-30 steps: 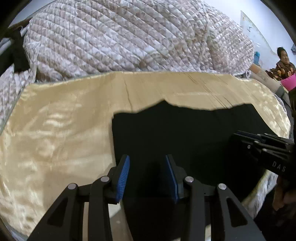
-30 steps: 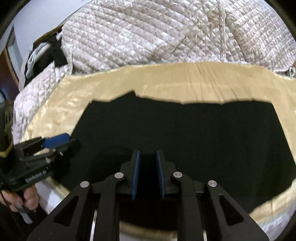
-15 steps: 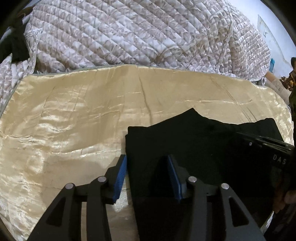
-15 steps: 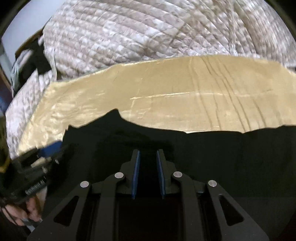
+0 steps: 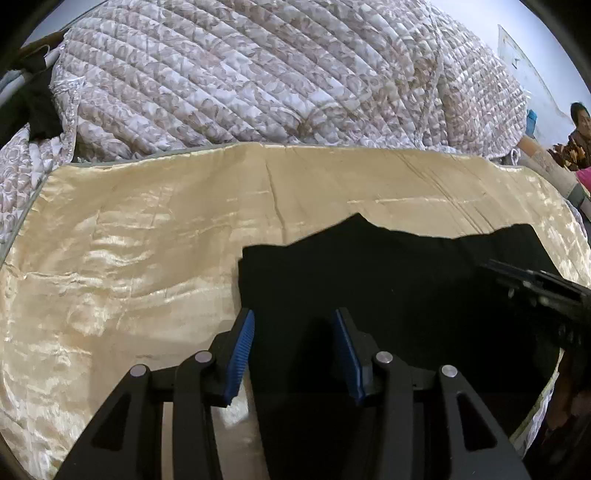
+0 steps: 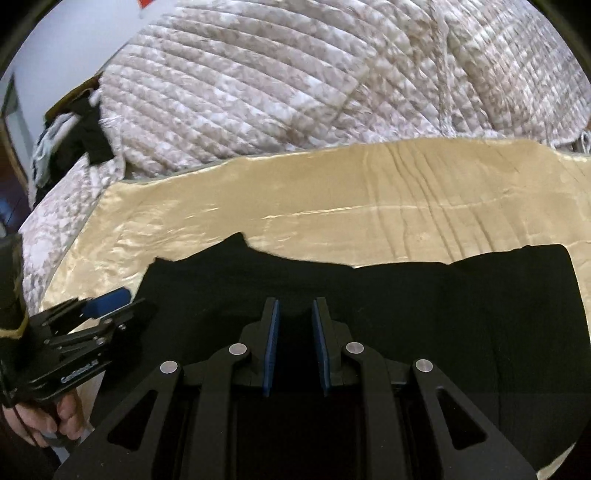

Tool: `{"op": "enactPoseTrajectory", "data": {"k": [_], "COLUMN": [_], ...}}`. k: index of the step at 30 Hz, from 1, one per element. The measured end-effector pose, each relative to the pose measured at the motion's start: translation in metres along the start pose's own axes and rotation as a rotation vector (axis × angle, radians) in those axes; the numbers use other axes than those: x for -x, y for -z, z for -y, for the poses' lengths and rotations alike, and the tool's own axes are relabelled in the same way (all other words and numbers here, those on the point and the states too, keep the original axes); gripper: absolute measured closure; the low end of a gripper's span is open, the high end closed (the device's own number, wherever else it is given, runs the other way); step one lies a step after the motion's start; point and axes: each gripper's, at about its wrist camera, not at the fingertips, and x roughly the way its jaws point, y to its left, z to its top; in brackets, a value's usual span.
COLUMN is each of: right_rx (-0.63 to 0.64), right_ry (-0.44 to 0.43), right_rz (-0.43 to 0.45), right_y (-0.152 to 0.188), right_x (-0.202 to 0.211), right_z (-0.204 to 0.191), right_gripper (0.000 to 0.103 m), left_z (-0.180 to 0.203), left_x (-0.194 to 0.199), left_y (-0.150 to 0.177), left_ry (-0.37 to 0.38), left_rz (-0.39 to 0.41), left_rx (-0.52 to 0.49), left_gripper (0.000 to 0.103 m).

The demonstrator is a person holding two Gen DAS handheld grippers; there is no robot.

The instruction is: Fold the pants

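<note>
Shiny golden satin sheet (image 5: 147, 258) over bed, heaped quilted floral bedspread (image 5: 277, 81) behind, pale wall (image 5: 491, 14), seated person (image 5: 578, 136) far right

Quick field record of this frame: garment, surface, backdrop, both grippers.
garment: black pants, lying flat on the near side of the cloth
surface: shiny cream satin cloth, creased
backdrop: quilted white-and-beige bedspread, heaped behind the cloth
left gripper: blue pads apart, over the pants' left edge
right gripper: narrow gap, black fabric between the pads; grip unclear
</note>
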Motion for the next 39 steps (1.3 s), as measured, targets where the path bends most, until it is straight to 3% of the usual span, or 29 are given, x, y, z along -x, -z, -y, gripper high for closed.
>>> {"op": "enactPoseTrajectory", "data": {"k": [1, 3, 4, 11, 16, 19, 29, 31, 39], "right_rx": [0.013, 0.036, 0.044, 0.11, 0.161, 0.097, -0.067, -0.094, -0.459], "right_ry": [-0.007, -0.015, -0.018, 0.003, 0.106, 0.098, 0.201, 0.259, 0.355], "right_rz": [-0.001, -0.004, -0.005, -0.001, 0.022, 0.024, 0.095, 0.122, 0.279], "right_y": [0.004, 0.011, 0.016, 0.047, 0.052, 0.052, 0.051, 0.051, 0.068], "right_x": [0.002, 0.003, 0.003, 0.014, 0.017, 0.021, 0.047, 0.056, 0.105], "right_z": [-0.004, -0.01, -0.012, -0.023, -0.018, -0.002, 0.045, 0.057, 0.143], "right_gripper": [0.08, 0.063, 0.061, 0.061, 0.061, 0.061, 0.061, 0.061, 0.054], "left_z": [0.001, 0.002, 0.003, 0.018, 0.022, 0.022, 0.02, 0.02, 0.023], "left_x": [0.001, 0.004, 0.006, 0.013, 0.011, 0.012, 0.017, 0.018, 0.02], "left_y": [0.001, 0.003, 0.004, 0.023, 0.028, 0.029, 0.035, 0.036, 0.04], "left_ry": [-0.004, -0.004, -0.002, 0.011, 0.001, 0.004, 0.021, 0.023, 0.023], "left_rz": [-0.001, 0.003, 0.006, 0.009, 0.014, 0.017, 0.017, 0.019, 0.022], "left_rx": [-0.003, -0.005, -0.005, -0.048, -0.066, -0.059, -0.054, -0.055, -0.053], "left_gripper": [0.056, 0.056, 0.056, 0.056, 0.055, 0.055, 0.053, 0.053, 0.052]}}
